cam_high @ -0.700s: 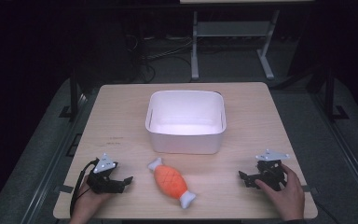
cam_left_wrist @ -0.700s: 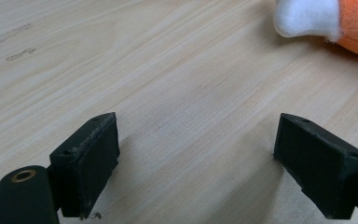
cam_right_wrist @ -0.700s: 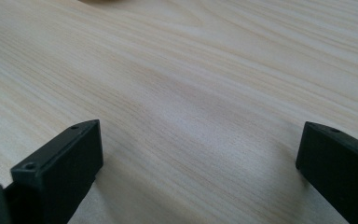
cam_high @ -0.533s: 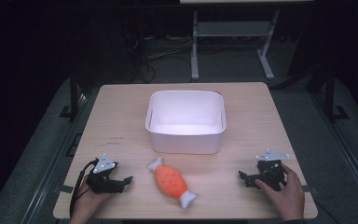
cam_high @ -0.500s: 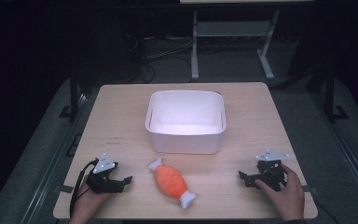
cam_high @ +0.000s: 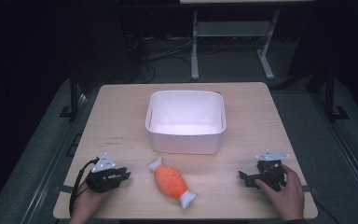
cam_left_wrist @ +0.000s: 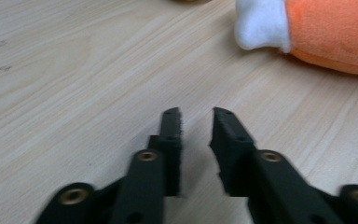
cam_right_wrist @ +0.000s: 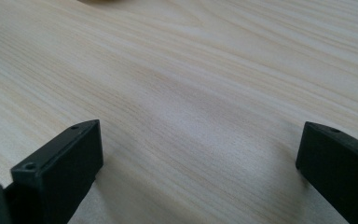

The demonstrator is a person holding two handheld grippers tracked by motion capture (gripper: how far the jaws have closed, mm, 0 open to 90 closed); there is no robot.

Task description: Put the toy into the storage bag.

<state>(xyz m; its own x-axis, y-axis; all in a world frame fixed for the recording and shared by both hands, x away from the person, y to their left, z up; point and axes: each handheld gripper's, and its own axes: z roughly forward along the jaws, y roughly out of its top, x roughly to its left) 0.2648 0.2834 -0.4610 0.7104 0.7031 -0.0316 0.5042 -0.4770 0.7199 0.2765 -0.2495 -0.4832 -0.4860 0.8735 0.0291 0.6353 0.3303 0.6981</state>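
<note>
Near edge of the table (cam_high: 121, 121): the left gripper (cam_high: 121, 176) rests low, jaws slightly parted with a narrow gap and gripping nothing, pointing toward the plush fish (cam_high: 170, 182) just beside it. The fish lies flat, long axis diagonal, one white end toward the left gripper and the bin (cam_high: 186, 122). The right gripper (cam_high: 243, 177), jaws spread wide and empty, sits farther from the fish, likely the less convenient hand. Beyond, the white bin stands empty.
</note>
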